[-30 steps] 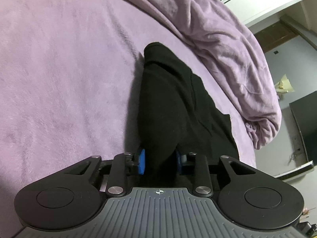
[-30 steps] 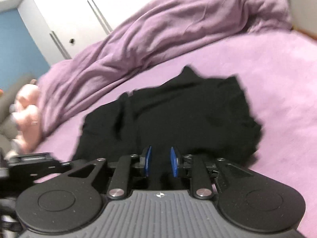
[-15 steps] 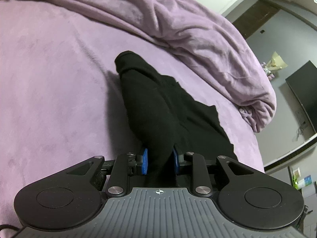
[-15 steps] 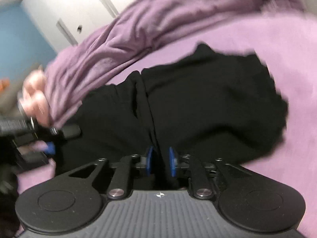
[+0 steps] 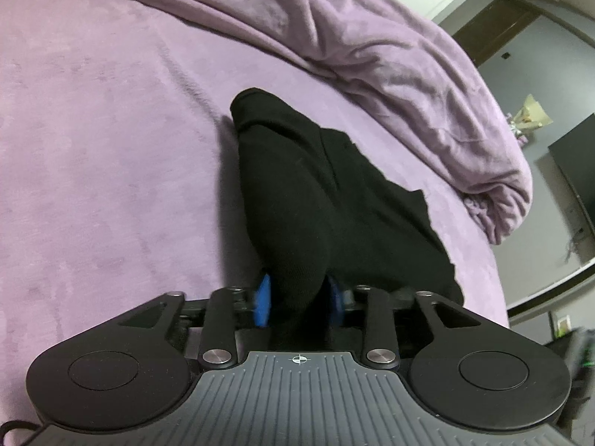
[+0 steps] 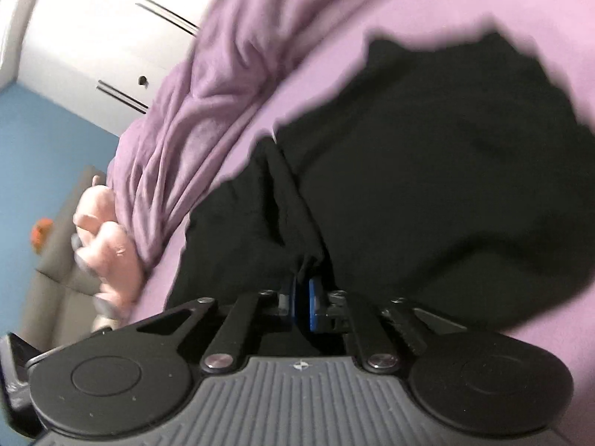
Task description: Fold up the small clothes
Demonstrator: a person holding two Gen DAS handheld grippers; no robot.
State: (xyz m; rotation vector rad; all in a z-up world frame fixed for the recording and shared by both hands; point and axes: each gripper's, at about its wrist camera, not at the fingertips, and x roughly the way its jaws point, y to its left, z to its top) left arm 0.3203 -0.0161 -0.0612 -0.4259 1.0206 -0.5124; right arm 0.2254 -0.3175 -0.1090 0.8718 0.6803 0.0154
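1. Purple bed [image 5: 93,130] fills the view.
2. Rumpled purple blanket [image 5: 390,55] runs from twelve to three o'clock.
3. White wardrobe [image 6: 93,37] at ten o'clock.
4. Pink plush toy [image 6: 108,245] at nine o'clock.

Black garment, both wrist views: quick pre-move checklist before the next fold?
1. Right gripper pinching the black garment: ok, jaws just closed on a bunched edge.
2. Left gripper grip: cannot tell, fabric sits between jaws that just opened wider.
3. Garment flat: not ok, humped and creased.
4. Purple bedspread free for folding: ok.
5. Rumpled blanket off the garment: ok.
6. Right view sharp: not ok, blurred.
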